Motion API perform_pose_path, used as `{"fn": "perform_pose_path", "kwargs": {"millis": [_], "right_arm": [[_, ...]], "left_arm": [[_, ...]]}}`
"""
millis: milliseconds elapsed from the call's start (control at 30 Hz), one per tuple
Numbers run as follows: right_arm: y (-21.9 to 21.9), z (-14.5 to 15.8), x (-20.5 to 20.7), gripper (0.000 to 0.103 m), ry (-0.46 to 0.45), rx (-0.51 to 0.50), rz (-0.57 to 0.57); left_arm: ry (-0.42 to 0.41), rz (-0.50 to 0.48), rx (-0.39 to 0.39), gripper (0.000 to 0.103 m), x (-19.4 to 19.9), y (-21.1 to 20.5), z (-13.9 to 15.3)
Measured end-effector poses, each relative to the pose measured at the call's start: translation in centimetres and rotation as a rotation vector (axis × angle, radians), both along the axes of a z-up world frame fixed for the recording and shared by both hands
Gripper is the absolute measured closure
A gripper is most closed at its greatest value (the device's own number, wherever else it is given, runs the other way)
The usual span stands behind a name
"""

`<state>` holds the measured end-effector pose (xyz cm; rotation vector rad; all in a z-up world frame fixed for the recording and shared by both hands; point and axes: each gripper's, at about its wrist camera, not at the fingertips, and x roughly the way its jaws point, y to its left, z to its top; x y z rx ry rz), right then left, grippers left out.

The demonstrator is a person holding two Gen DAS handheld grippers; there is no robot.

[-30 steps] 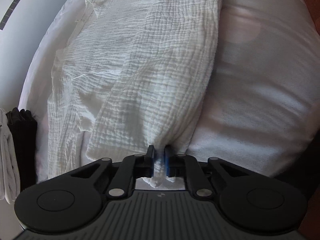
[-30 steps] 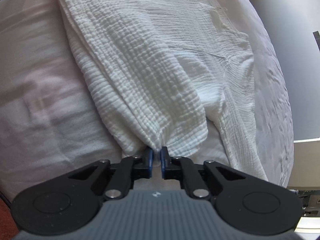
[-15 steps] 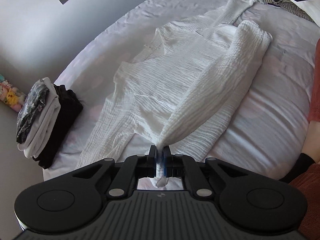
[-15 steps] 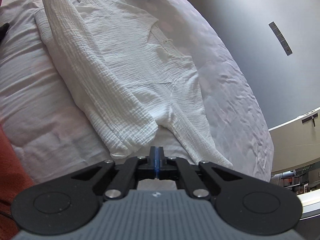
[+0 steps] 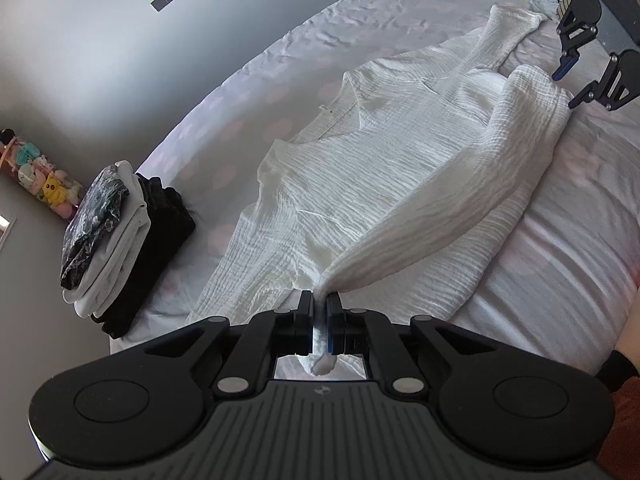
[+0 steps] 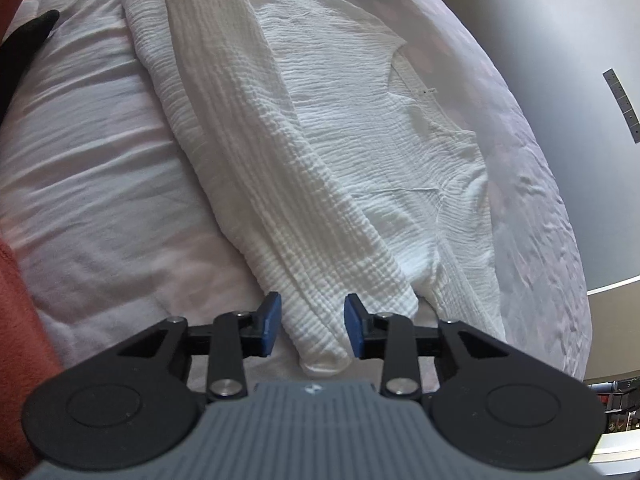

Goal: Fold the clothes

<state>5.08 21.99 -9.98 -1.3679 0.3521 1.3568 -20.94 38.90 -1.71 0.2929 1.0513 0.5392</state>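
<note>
White bedding [image 5: 560,264] carries a crinkled white shirt [image 5: 360,200], spread out with one edge folded over. Left gripper [image 5: 319,312] pinches a bunched corner of that fold, lifted off the sheet. Right gripper [image 6: 312,326], its jaws just opening, straddles the other corner without pressing it. Folded clothes [image 5: 120,240] sit stacked near the mattress edge.

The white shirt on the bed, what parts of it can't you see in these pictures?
- White shirt: its underside, hidden against the bed in both views.
- The folded-over strip covers the layer beneath it.
- Left wrist view: the pinched corner sits inside the shut left claw.
- Right wrist view: the shirt's far end is cut off by the top edge; the open right claw body hides the nearest bit.
</note>
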Motion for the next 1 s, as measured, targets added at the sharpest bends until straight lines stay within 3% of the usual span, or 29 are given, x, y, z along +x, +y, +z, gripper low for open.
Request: {"fn": "perform_pose_path", "kwargs": {"millis": [267, 367, 400, 433, 467, 500, 533, 833, 1000], "right_arm": [[3.0, -3.8, 4.9, 0.054, 0.041, -0.097, -0.018], [3.1, -4.7, 6.4, 0.060, 0.108, -0.087, -0.061], [3.1, -4.7, 6.8, 0.073, 0.139, -0.079, -0.079], [2.9, -4.4, 6.9, 0.079, 0.151, -0.068, -0.087], [2.5, -3.9, 6.8, 0.084, 0.152, -0.056, -0.089], [2.1, -3.4, 6.7, 0.095, 0.154, -0.044, -0.091], [1.8, -2.9, 6.6, 0.096, 0.155, -0.031, -0.093], [-6.5, 9.3, 5.0, 0.097, 0.211, 0.110, -0.140], [-11.6, 13.0, 1.8, 0.097, 0.217, 0.093, -0.122]], "left_arm": [[0.043, 0.043, -0.010, 0.097, 1.3, 1.9, 0.1], [0.056, 0.052, -0.007, 0.096, 1.8, 2.3, 0.0], [0.059, 0.051, -0.006, 0.097, 1.9, 2.3, 0.0], [0.062, 0.049, -0.003, 0.097, 1.9, 2.2, 0.1], [0.064, 0.046, -0.001, 0.097, 1.9, 2.1, 0.2], [0.064, 0.042, 0.002, 0.096, 1.8, 1.9, 0.4], [0.062, 0.039, 0.005, 0.096, 1.7, 1.8, 0.7], [0.010, -0.013, -0.023, 0.097, -2.1, -2.6, 4.6], [0.042, -0.080, -0.056, 0.097, -4.5, -6.6, 4.9]]}}
